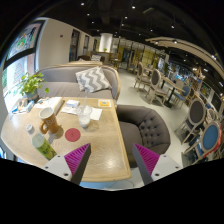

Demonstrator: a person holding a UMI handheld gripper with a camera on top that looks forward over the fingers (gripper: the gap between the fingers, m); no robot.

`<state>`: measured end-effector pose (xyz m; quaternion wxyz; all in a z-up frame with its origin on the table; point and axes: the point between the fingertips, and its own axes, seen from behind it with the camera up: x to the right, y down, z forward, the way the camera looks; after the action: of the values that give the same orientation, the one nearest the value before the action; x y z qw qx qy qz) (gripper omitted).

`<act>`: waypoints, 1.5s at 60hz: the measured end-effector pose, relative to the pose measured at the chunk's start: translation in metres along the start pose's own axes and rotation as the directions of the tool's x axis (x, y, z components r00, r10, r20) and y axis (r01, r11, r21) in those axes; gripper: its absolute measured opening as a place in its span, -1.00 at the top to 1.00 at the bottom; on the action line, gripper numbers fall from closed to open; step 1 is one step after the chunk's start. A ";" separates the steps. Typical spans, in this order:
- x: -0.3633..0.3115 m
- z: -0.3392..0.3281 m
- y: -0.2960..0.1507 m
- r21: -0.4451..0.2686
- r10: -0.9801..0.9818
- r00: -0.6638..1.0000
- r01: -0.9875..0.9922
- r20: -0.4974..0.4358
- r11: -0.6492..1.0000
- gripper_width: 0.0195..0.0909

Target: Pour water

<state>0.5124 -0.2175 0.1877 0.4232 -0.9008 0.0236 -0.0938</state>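
A light wooden table stretches ahead of my gripper. On its left side stands a white jug with a dark top. A white cup stands further right, with a round red coaster just in front of it. A green cup sits nearer, close to the left finger. Both magenta-padded fingers are spread wide over the table's near edge with nothing between them. The gripper is open and well short of the jug and cups.
Books and a yellow item lie at the table's far end. A potted plant stands at the left. A grey sofa with a striped cushion sits behind the table, a grey armchair to the right, and more chairs beyond.
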 end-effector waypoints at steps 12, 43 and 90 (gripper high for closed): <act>-0.044 -0.023 0.029 -0.008 0.007 1.000 -0.008 -0.029 1.000 -0.86; -0.227 -0.038 0.079 0.073 -0.003 0.989 -0.008 0.149 0.997 -0.86; -0.279 0.078 0.039 0.185 0.026 0.995 -0.044 0.096 0.982 0.46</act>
<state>0.2543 -0.1492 0.0678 0.5080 -0.8601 0.0109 -0.0462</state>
